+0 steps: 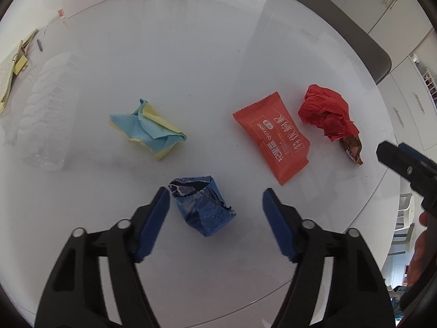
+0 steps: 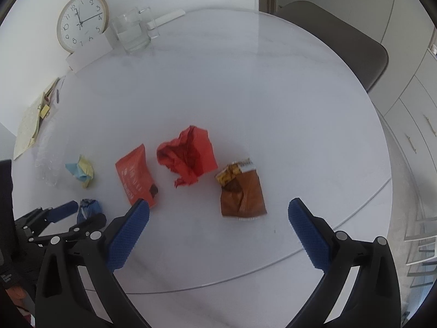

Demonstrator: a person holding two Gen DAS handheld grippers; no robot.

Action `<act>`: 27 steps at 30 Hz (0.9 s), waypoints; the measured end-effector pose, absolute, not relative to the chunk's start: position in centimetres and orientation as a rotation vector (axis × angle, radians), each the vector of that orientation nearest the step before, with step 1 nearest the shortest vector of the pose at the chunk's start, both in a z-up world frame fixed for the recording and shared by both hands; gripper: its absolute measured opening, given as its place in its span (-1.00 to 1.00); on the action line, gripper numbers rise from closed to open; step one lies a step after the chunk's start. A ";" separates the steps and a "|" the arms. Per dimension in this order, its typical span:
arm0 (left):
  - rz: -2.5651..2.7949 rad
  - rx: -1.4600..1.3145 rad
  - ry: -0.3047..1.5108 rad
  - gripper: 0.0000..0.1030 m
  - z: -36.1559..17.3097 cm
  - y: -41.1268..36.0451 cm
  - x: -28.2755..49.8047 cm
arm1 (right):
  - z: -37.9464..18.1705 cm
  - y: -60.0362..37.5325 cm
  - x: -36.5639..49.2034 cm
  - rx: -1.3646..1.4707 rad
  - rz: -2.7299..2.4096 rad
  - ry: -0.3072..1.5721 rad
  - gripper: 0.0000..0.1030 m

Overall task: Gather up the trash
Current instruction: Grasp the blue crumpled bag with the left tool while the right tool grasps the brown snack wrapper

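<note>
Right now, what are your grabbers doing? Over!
Left gripper open, fingers straddling blue wrapper, not squeezing. Right gripper open, empty, near brown wrapper. Nothing in the way.

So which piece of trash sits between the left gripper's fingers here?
The crumpled dark blue wrapper lies between the left gripper fingers, one pad at its edge, the other apart. The blue-yellow paper wad, orange packet and red paper ball lie farther off.

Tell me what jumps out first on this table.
The crumpled red paper mid-table, with the orange snack packet lying flat just left of it. Nearer, the left gripper straddles a crushed blue wrapper, while a brown wrapper lies ahead of the open right gripper.
</note>
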State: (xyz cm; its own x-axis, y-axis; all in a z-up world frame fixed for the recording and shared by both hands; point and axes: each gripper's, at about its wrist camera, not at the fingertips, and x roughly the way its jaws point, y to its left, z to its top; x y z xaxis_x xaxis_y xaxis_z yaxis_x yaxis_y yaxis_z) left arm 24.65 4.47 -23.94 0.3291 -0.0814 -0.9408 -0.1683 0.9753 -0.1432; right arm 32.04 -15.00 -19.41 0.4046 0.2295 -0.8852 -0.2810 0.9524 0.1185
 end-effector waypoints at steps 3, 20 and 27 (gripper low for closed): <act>0.065 -0.223 1.240 -0.05 -24.4 4.4 24.7 | -19.5 -15.0 32.8 -0.083 0.331 1.098 0.96; -0.011 -0.240 1.238 -0.37 -24.7 5.4 23.8 | -24.7 -15.1 34.5 -0.062 0.326 1.181 0.46; -0.016 -0.242 1.240 -0.37 -24.0 6.3 23.2 | -24.9 -15.1 34.0 -0.078 0.328 1.190 -0.47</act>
State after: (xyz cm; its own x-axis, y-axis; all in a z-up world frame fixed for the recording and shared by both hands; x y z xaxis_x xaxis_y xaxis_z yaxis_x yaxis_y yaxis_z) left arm 23.15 6.26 -24.00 0.3284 -0.1435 -0.9336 -0.1190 0.9742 -0.1916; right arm 34.02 -15.11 -24.87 0.3308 0.2095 -0.9201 -0.2911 0.9501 0.1116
